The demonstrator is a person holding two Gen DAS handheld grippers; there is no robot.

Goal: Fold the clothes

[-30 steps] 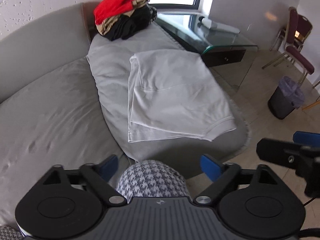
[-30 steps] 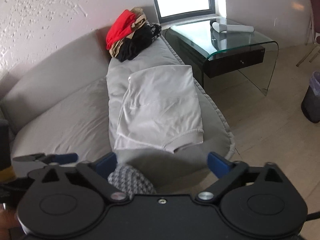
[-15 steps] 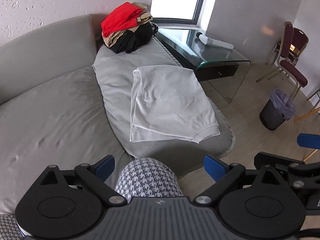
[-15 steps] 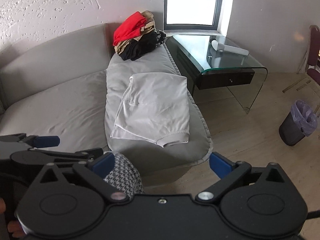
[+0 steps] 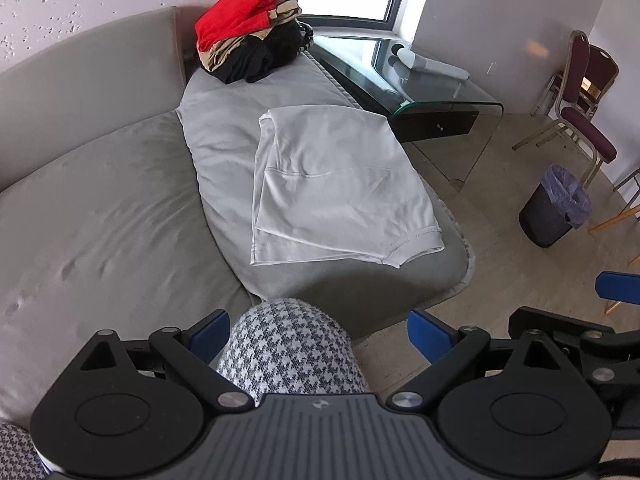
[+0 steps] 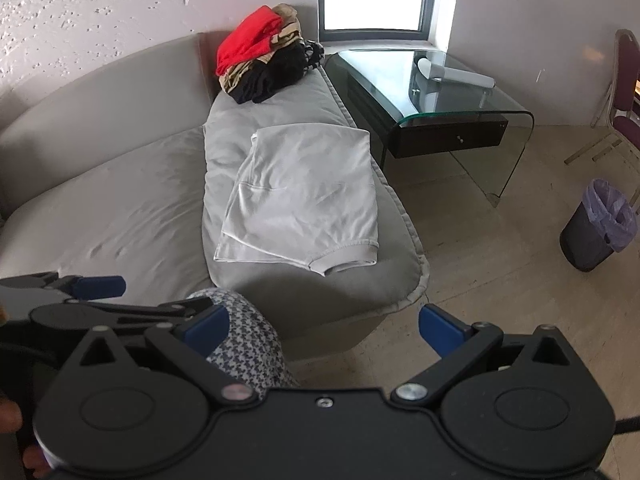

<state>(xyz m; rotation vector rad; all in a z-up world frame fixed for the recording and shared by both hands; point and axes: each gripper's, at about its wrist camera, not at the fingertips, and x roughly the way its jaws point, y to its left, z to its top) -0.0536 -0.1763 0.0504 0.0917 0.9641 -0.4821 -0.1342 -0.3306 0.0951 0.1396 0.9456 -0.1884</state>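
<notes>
The left gripper (image 5: pixel 318 332) is held with its jaws spread wide, nothing between the blue pads (image 5: pixel 430 336); the right gripper (image 6: pixel 324 330) is likewise wide apart and empty; both sit side by side, level, above a knee (image 5: pixel 290 350) in houndstooth cloth; fingertips (image 6: pixel 34 460) show at the right view's lower left edge.

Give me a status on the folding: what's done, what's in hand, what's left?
Done, by the look of it: the white garment lies folded flat on the grey sofa cushion. In hand: nothing; the left gripper and the right gripper are both open, empty and clear of the cloth. Left: the pile of red, tan and black clothes at the sofa's far end looks unfolded.
</notes>
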